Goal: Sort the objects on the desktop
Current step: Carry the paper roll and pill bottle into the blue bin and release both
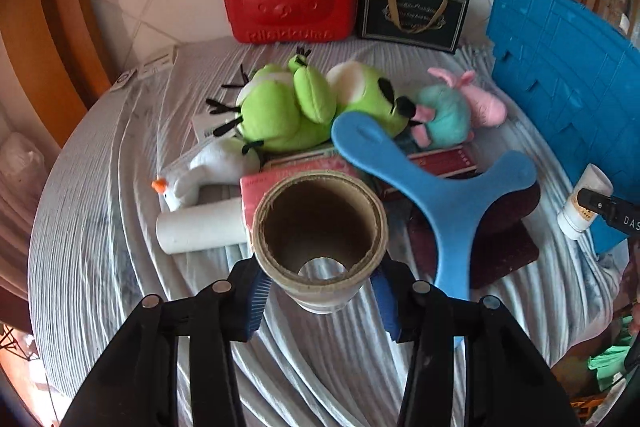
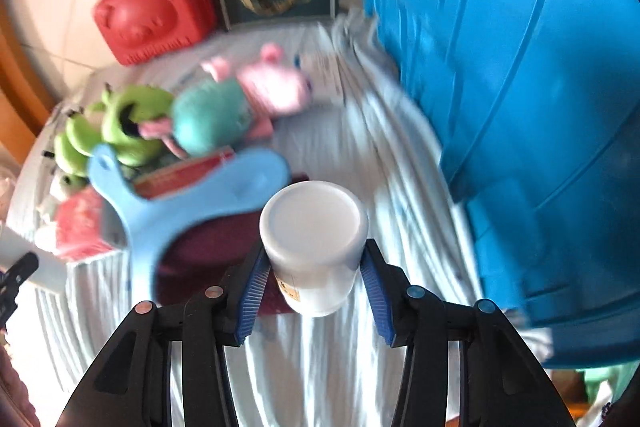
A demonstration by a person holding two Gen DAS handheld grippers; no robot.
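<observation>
Cardboard tube (image 1: 320, 239), open end toward the camera, sits clamped between the blue pads of the left gripper (image 1: 320, 301), held above a striped grey cloth (image 1: 100, 227). It looks light and stiff but hollow, so a hard squeeze would likely crush its thin wall; the grip is on the sides near one end, which seems enough for so light a thing.

White jar (image 2: 314, 247) with a smooth lid is gripped by the right gripper (image 2: 314, 291), its pads pressed on the jar's sides just below the lid. The plastic looks rigid and slick; it may be heavier than the tube if full, which cannot be told. A hold low on the straight wall should resist slipping better than one on the rounded lid edge. The left view shows this jar (image 1: 584, 203) close beside a tall blue bin (image 1: 568, 75), probably a place for sorted items.

Behind both grippers lies the unsorted pile: green plush toys (image 1: 288, 107), a teal and pink plush (image 1: 448, 111), a white goose plush (image 1: 192, 179), a blue three-armed boomerang (image 1: 440, 187) resting on books (image 1: 440, 163), and a second white tube (image 1: 200, 227) lying flat. A red bear case (image 1: 290, 1) and a dark gift bag (image 1: 412, 13) stand at the wall. The right view is motion-blurred.
</observation>
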